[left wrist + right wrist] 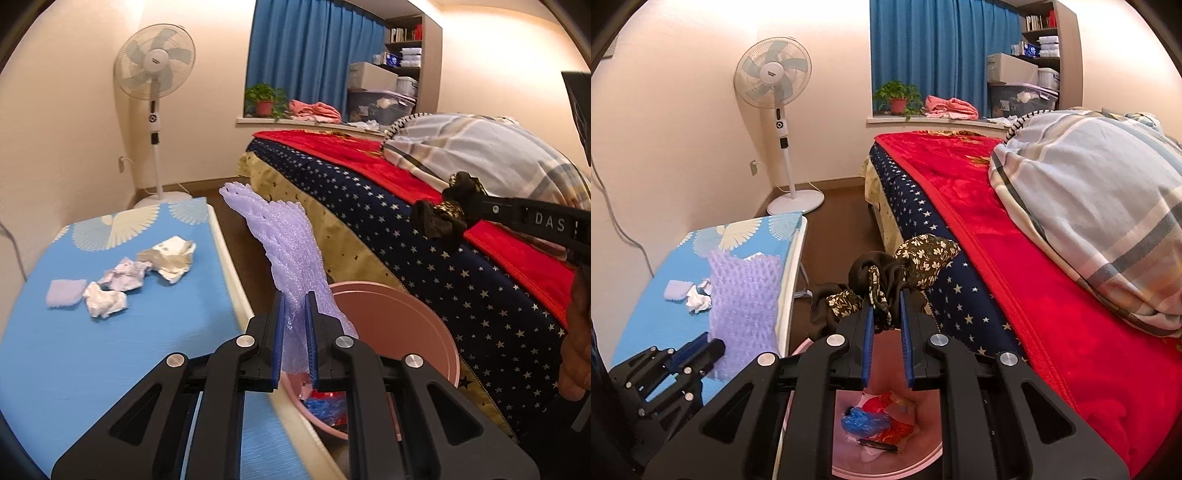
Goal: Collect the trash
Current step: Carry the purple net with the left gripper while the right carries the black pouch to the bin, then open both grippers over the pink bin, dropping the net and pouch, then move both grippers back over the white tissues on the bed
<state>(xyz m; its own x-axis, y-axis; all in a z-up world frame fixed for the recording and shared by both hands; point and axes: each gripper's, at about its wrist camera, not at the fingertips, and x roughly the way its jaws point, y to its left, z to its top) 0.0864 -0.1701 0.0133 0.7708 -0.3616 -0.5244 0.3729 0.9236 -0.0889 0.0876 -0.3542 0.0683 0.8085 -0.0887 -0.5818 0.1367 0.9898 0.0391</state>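
My left gripper (295, 299) is shut on a purple foam net (284, 243), held upright at the table's right edge, beside the pink bin (402, 314). The net also shows in the right wrist view (744, 306), with the left gripper (701, 350) below it. My right gripper (887, 295) is shut on a dark floral fabric piece (905, 266), held above the pink bin (886, 465), which holds blue, red and white trash (879, 421). In the left wrist view the right gripper (458, 210) holds that fabric (439, 218) over the bed's edge. Crumpled paper wads (140, 273) and a purple scrap (64, 293) lie on the blue table (110, 350).
A bed with a red blanket (1015, 258) and striped duvet (1100, 206) runs along the right. A standing fan (155, 74) is by the far wall. A potted plant (264, 98) and pink cloth sit on the window sill. Brown floor lies between table and bed.
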